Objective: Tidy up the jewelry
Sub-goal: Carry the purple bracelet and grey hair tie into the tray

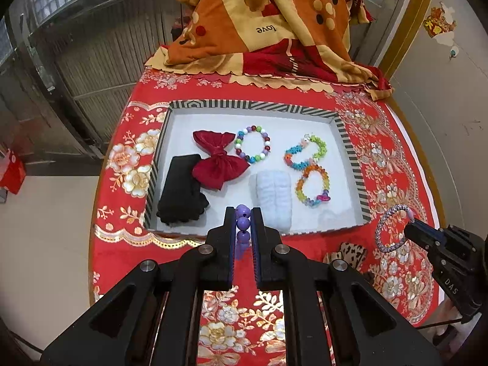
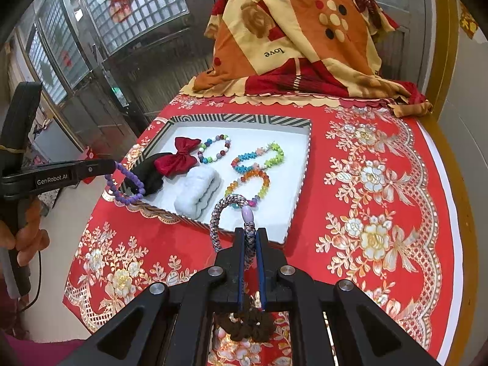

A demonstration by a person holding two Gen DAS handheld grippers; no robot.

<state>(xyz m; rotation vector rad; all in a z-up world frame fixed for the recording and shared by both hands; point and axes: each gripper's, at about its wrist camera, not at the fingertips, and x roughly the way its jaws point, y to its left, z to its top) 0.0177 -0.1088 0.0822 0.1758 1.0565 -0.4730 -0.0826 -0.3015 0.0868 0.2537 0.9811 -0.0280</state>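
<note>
Now left gripper [image 1: 243, 213] clamps purple bead bracelet [image 2: 125, 183], right gripper [image 2: 250, 231] braided bracelet [image 2: 227, 213].

Your worktop [image 2: 381, 152] wears a red floral cloth. At its far edge lies a patterned blanket [image 2: 292, 39]. Beyond stand glass-block windows [image 2: 146, 0] and a pale floor [image 1: 45, 228].
</note>
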